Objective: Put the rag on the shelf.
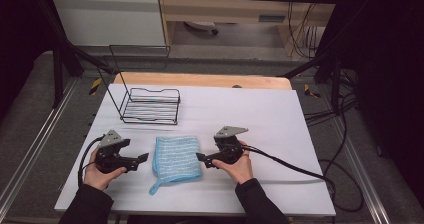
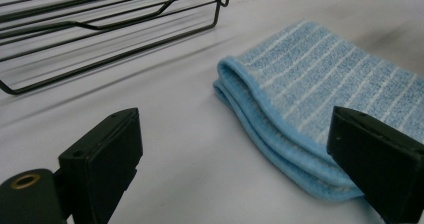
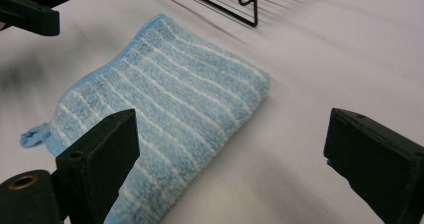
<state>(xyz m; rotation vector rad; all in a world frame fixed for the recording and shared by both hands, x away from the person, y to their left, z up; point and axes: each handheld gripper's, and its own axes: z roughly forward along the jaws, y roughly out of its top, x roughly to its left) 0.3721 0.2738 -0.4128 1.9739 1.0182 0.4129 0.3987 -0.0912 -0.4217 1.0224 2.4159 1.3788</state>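
From the high view, the folded blue striped towel (image 1: 176, 158) lies between both grippers, touching neither. Up close, the left gripper (image 2: 235, 169) shows its folded edge. The left gripper and the right gripper (image 3: 230, 169) are spread wide and hold nothing.

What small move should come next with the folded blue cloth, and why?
Probably bring the left gripper in to close on the folded blue cloth at its near edge. Both grippers stand open beside it, the right gripper holds nothing, and the wire rack behind looks like the likely destination.
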